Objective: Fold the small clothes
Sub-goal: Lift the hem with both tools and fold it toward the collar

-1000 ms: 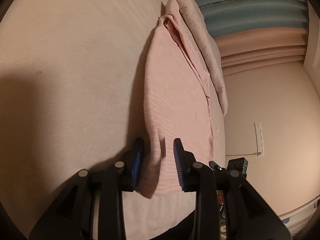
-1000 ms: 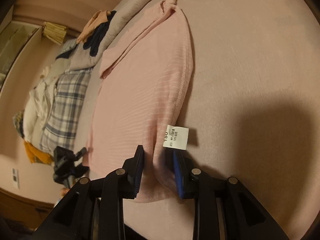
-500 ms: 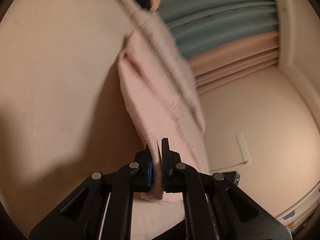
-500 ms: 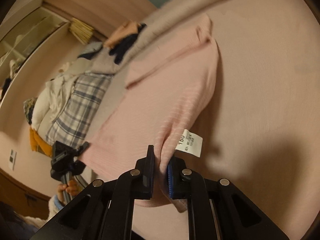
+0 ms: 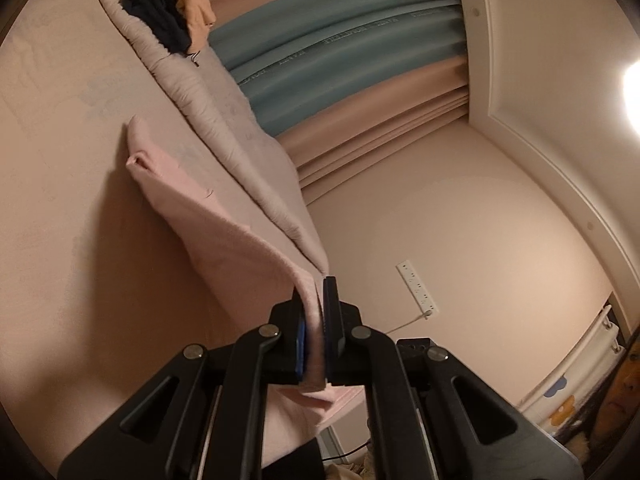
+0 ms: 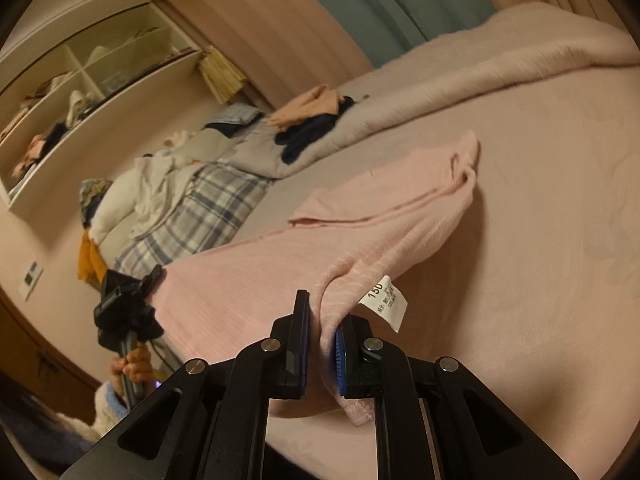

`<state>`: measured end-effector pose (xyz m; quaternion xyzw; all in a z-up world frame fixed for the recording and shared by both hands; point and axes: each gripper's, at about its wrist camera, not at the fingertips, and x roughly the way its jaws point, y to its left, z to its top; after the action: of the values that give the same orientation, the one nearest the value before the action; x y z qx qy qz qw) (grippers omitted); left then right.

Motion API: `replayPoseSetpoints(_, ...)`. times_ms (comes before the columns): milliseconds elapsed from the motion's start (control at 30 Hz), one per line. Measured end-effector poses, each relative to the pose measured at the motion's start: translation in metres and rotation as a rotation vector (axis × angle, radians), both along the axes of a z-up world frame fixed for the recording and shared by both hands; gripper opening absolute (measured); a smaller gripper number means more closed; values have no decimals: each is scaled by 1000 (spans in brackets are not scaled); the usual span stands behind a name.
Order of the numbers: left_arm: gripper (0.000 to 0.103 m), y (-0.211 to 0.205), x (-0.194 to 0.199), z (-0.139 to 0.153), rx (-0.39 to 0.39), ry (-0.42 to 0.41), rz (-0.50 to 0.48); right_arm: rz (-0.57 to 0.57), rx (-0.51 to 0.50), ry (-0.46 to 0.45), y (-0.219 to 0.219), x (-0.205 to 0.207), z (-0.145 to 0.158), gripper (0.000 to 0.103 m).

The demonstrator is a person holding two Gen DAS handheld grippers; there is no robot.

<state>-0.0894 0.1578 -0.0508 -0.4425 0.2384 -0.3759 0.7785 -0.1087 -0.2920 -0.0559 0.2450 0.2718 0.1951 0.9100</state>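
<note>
Fold barely begun: left gripper (image 5: pixel 316 320) and right gripper (image 6: pixel 322 328), each clamped tight on a near corner of the pink garment (image 6: pixel 360 232), lifted at lower centre; far end on the bed (image 6: pixel 540 140), upper right; laying over and smoothing left.

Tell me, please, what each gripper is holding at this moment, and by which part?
Both hold the pink garment by its near edge: the left gripper pinches one end of it, the right gripper the other, beside the white care label.

Pale pink garment (image 6: pixel 360 240), blue-checked plaid cloth (image 6: pixel 208 204), teal curtain (image 5: pixel 340 52)
</note>
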Motion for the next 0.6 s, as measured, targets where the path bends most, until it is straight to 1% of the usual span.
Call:
replayPoseSetpoints(67, 4, 7, -5, 6, -17, -18, 7, 13, -11, -19, 0, -5, 7, 12)
replayPoseSetpoints(167, 4, 9, -8, 15, -29, -40, 13, 42, -26, -71, 3, -14, 21, 12)
replayPoseSetpoints(300, 4, 10, -12, 31, -13, -68, 15, 85, -33, -176, 6, -24, 44, 12)
replayPoseSetpoints(400, 4, 9, -5, 39, 16, -61, 12, 100, -21, -234, 5, -22, 58, 12)
replayPoseSetpoints(500, 4, 5, 21, 38, 71, -23, 15, 78, -19, -235, 2, -7, 62, 12)
replayPoseSetpoints(600, 4, 5, 53, 26, 100, 47, 15, 37, 16, -167, -9, 19, 55, 12)
